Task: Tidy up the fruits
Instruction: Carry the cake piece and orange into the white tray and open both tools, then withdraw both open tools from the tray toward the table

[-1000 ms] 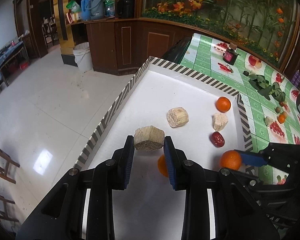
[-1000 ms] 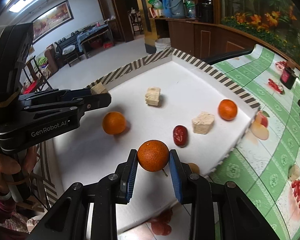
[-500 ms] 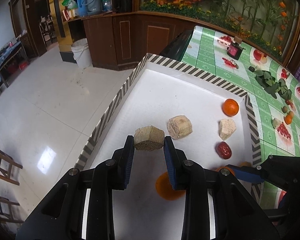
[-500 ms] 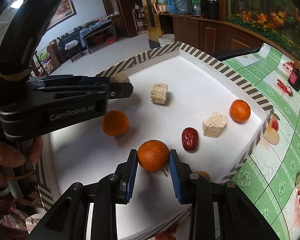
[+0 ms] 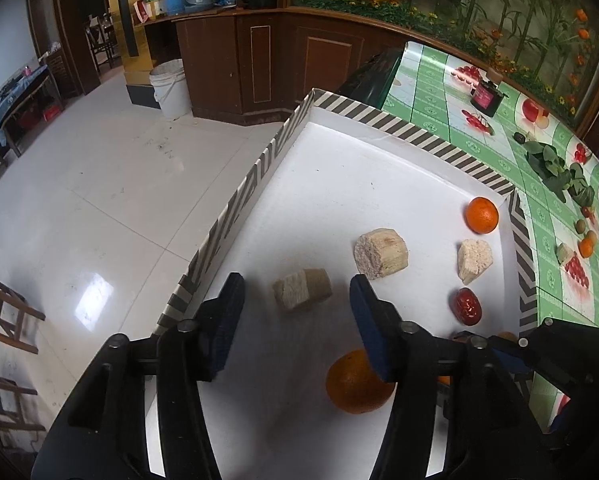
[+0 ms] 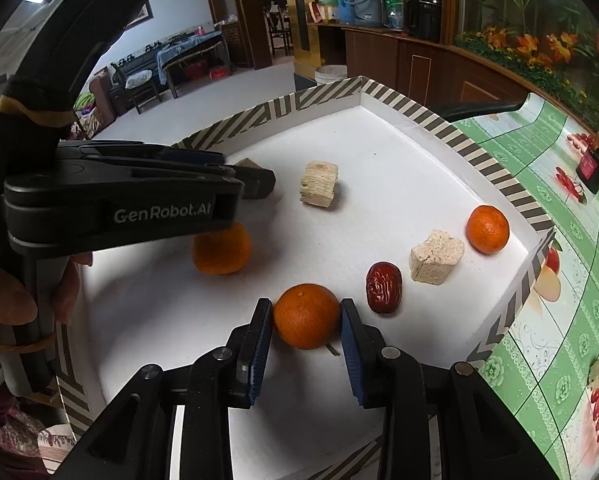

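Note:
A white tray (image 5: 339, 184) with a striped rim holds the fruit. My left gripper (image 5: 297, 312) is open, its jaws wide on either side of a beige sugarcane chunk (image 5: 301, 290) that lies on the tray. A second chunk (image 5: 380, 253), a third chunk (image 5: 473, 261), a red date (image 5: 467, 306) and two oranges (image 5: 482, 215) (image 5: 357, 384) lie nearby. My right gripper (image 6: 306, 318) is shut on an orange (image 6: 306, 316) low over the tray (image 6: 379, 168). The left gripper shows in the right wrist view (image 6: 255, 182), partly hiding another orange (image 6: 221, 250).
A green fruit-print tablecloth (image 5: 559, 280) lies to the right of the tray, with leaves (image 5: 555, 168), small fruits and a dark red jar (image 5: 486, 96) on it. The tray's left rim overhangs a tiled floor (image 5: 99, 200). A white bucket (image 5: 170, 88) stands by wooden cabinets.
My left gripper has opened and let go of the sugarcane chunk, which now lies on the tray between the jaws. My right gripper has moved further over the tray with its orange.

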`<action>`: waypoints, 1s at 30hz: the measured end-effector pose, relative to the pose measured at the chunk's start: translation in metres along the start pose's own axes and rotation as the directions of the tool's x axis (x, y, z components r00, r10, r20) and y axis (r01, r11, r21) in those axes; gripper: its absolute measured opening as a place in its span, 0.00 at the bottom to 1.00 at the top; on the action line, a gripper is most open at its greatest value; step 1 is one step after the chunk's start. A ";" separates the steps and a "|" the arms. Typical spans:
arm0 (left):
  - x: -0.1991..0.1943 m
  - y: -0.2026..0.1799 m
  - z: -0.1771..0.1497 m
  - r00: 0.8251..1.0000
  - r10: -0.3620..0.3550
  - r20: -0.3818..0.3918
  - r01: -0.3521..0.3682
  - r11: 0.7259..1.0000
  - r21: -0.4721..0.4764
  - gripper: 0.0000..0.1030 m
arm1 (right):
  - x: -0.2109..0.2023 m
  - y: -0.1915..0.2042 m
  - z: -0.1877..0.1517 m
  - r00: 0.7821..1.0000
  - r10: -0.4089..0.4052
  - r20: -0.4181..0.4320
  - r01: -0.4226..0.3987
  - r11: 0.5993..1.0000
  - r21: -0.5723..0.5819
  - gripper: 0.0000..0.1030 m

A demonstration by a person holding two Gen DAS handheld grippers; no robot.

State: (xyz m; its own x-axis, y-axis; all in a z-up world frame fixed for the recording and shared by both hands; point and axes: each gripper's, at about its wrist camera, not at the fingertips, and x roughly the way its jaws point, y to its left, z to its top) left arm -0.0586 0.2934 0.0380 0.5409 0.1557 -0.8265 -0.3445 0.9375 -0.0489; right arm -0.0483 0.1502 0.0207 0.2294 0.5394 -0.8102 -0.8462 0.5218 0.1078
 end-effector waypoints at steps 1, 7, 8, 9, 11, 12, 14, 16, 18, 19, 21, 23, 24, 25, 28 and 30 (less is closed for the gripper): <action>-0.001 0.000 0.000 1.000 0.002 0.000 -0.002 1.000 0.000 0.54 | -0.002 0.000 0.000 1.000 0.003 0.005 -0.003 1.000 0.001 0.32; -0.015 -0.003 -0.003 0.999 0.024 0.044 -0.025 1.000 0.003 0.54 | -0.017 -0.001 -0.001 0.999 0.014 0.037 -0.014 1.000 0.012 0.32; -0.020 -0.005 -0.003 0.998 0.027 0.063 -0.028 1.000 0.005 0.54 | -0.020 -0.003 -0.002 0.999 0.018 0.043 -0.018 1.000 0.019 0.32; -0.024 -0.006 -0.004 0.997 0.031 0.074 -0.032 0.999 0.009 0.54 | -0.022 -0.004 -0.003 0.999 0.021 0.047 -0.022 0.999 0.027 0.32; -0.031 -0.011 -0.004 0.994 0.036 0.099 -0.038 0.999 0.017 0.54 | -0.028 -0.008 -0.006 0.998 0.023 0.056 -0.026 0.999 0.043 0.32; -0.034 -0.014 -0.005 0.993 0.037 0.113 -0.039 0.999 0.024 0.54 | -0.030 -0.011 -0.008 0.998 0.023 0.062 -0.026 0.998 0.049 0.32; -0.041 -0.022 -0.007 0.991 0.036 0.131 -0.041 0.998 0.039 0.54 | -0.036 -0.015 -0.011 0.997 0.024 0.075 -0.029 0.997 0.067 0.32; -0.045 -0.030 -0.010 0.990 0.028 0.141 -0.035 0.998 0.052 0.54 | -0.042 -0.021 -0.014 0.996 0.025 0.084 -0.032 0.996 0.084 0.32; -0.047 -0.038 -0.012 0.989 0.017 0.144 -0.027 0.998 0.062 0.54 | -0.047 -0.027 -0.018 0.996 0.017 0.093 -0.026 0.995 0.101 0.32; -0.048 -0.043 -0.013 0.990 0.008 0.144 -0.018 0.997 0.069 0.54 | -0.050 -0.030 -0.021 0.995 0.013 0.095 -0.024 0.994 0.110 0.32; -0.050 -0.052 -0.015 0.990 -0.006 0.143 -0.005 0.997 0.079 0.54 | -0.056 -0.039 -0.026 0.994 0.018 0.108 -0.032 0.991 0.130 0.32; -0.051 -0.064 -0.017 0.990 -0.022 0.140 0.009 0.995 0.096 0.54 | -0.063 -0.046 -0.032 0.993 0.011 0.117 -0.029 0.988 0.153 0.32; -0.051 -0.069 -0.017 0.990 -0.029 0.137 0.015 0.994 0.104 0.54 | -0.065 -0.050 -0.035 0.994 -0.007 0.112 -0.011 0.987 0.162 0.32; -0.051 -0.074 -0.017 0.990 -0.036 0.135 0.021 0.994 0.111 0.54 | -0.067 -0.054 -0.039 0.993 -0.025 0.111 0.005 0.985 0.170 0.32; -0.053 -0.091 -0.019 0.989 -0.067 0.132 0.050 0.990 0.129 0.54 | -0.077 -0.066 -0.051 0.992 -0.033 0.120 0.008 0.978 0.209 0.32; -0.054 -0.105 -0.020 0.988 -0.089 0.129 0.069 0.986 0.149 0.54 | -0.083 -0.074 -0.059 0.991 -0.048 0.127 0.018 0.973 0.231 0.32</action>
State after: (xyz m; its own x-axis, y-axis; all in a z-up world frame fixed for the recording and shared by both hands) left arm -0.0670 0.1802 0.0765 0.6637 0.1108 -0.7397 -0.1881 0.9819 -0.0217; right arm -0.0328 0.0278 0.0465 0.3292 0.5929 -0.7349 -0.7083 0.6698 0.2231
